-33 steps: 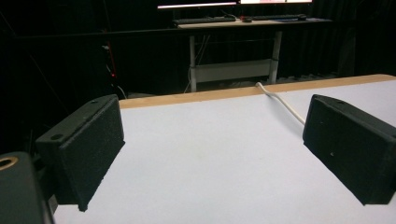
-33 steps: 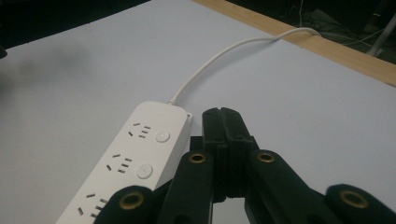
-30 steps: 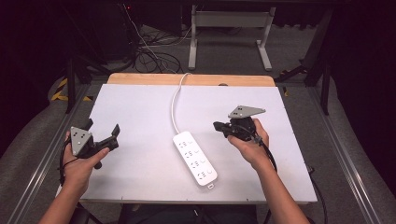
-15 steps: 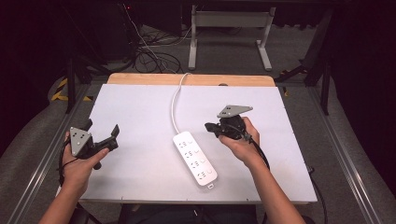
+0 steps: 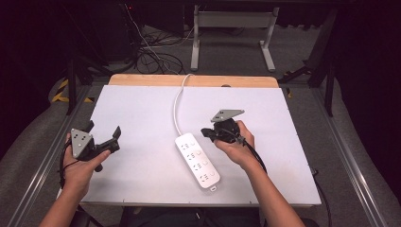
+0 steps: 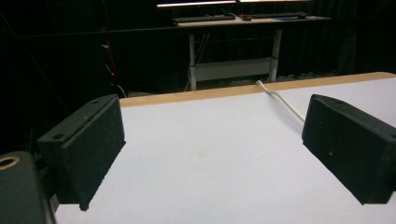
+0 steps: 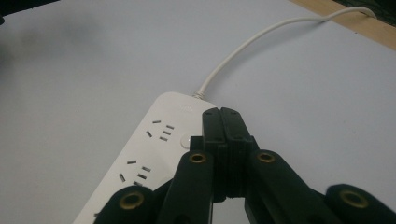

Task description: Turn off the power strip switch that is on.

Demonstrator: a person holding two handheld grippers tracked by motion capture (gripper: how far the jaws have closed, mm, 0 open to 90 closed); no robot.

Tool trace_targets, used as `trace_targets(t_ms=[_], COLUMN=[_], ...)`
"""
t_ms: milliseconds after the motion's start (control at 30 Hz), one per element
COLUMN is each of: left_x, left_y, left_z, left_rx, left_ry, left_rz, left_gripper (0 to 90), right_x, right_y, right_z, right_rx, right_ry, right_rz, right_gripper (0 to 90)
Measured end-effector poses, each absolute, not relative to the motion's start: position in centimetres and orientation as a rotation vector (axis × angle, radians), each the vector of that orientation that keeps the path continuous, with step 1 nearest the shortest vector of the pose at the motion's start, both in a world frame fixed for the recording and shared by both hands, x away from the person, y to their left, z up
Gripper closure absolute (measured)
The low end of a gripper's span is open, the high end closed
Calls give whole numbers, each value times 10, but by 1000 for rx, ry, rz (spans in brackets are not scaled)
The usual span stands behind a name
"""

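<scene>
We count one white power strip (image 5: 197,160) on the desk (image 5: 142,109), with one white cord (image 5: 178,101) running from it. The strip shows four socket groups. We see two claws, the left claw (image 5: 102,128) and the right claw (image 5: 206,133), one per hand.

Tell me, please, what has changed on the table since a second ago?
The right gripper, jaws shut and empty, has moved left toward the cord end of the power strip. The left gripper stayed open at the table's left edge; the strip hasn't shifted.
</scene>
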State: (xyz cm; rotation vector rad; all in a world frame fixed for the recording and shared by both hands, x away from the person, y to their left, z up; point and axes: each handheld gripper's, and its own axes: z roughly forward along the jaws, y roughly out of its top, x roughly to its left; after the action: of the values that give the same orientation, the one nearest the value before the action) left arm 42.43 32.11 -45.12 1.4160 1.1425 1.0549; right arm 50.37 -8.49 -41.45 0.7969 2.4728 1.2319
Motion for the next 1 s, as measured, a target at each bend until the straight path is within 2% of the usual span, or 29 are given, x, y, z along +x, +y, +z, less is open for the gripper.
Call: trace_targets(t_ms=[500, 1000], left_x=[425, 425], left_y=[321, 320], left_z=[-451, -452], left_rx=[1415, 1427], left_ry=[1139, 1142], left_rz=[1043, 1043], left_gripper=[55, 56], right_x=[510, 511], right_y=[-47, -42], right_z=[-448, -458], right_rx=[758, 770], right_ry=[2571, 2554], right_rz=[1127, 1114], right_gripper=[900, 900])
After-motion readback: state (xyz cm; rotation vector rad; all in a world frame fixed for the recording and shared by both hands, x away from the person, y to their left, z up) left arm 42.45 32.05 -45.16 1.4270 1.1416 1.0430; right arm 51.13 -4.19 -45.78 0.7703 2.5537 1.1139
